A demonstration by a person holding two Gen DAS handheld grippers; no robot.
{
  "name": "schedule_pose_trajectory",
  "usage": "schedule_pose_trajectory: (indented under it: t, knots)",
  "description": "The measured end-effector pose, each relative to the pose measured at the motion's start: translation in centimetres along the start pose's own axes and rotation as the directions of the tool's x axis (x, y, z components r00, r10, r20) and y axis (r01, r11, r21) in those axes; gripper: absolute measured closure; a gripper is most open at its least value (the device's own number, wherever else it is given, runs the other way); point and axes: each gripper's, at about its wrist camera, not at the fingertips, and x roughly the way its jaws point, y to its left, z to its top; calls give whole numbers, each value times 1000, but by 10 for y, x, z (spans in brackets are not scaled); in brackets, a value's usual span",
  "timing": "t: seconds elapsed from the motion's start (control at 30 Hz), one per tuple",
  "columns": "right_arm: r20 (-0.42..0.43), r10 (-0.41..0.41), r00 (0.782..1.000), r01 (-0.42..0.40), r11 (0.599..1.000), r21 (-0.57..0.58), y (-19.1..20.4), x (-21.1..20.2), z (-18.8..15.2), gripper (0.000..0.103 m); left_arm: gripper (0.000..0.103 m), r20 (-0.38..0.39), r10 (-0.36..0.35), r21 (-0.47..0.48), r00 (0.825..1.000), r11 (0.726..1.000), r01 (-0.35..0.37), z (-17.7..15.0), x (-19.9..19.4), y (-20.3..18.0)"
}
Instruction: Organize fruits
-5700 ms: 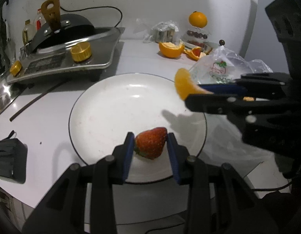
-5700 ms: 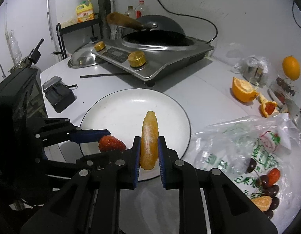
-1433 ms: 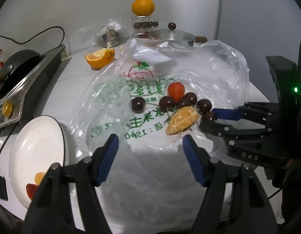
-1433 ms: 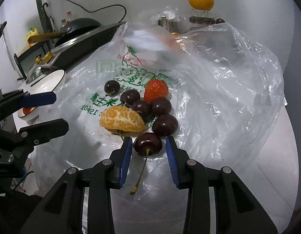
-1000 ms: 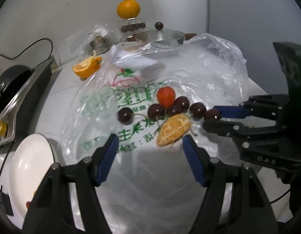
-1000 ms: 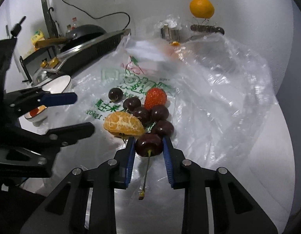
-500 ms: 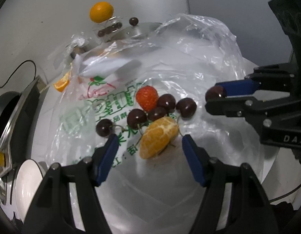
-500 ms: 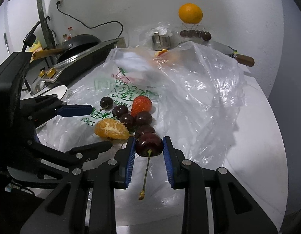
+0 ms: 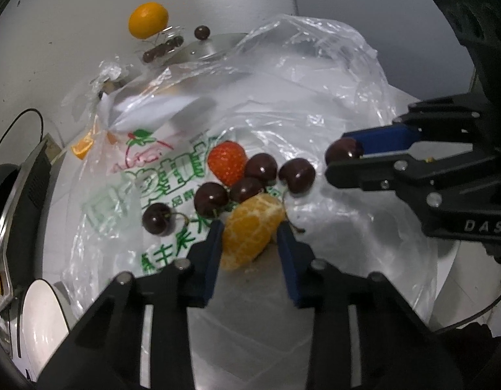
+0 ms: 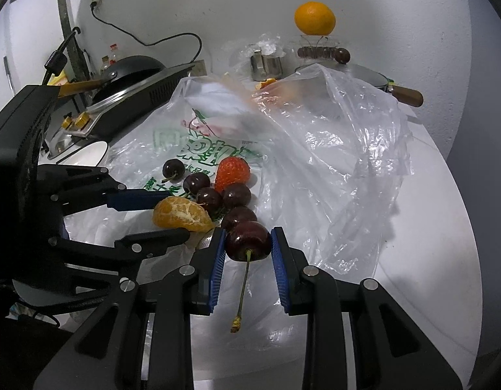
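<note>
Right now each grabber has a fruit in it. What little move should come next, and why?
Probably lift the left gripper straight up. Its jaws have just been closing and now squeeze the peeled orange piece, which lies on the plastic bag against the loose cherries. The right gripper holds its cherry clear already.

The right gripper (image 10: 249,243) pinches a dark cherry (image 10: 248,240), its stem hanging down. To the left, the left gripper (image 10: 171,221) has just been closing around a peeled orange piece (image 10: 180,215) on the plastic bag (image 10: 331,169), apparently touching it.
</note>
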Motion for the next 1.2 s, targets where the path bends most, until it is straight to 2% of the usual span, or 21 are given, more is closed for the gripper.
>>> schedule_pose_trajectory:
  t: [0.47,1.2]
  knots:
    - [13,-15,1000,16,999,-36,19,-10,7,73,71,53,-24,-54,998,998,27,-6,-31,13]
    - [33,-23,999,27,993,-112,69,-23,20,73,71,133,-1,-147,991,989,21,-34,-86,42]
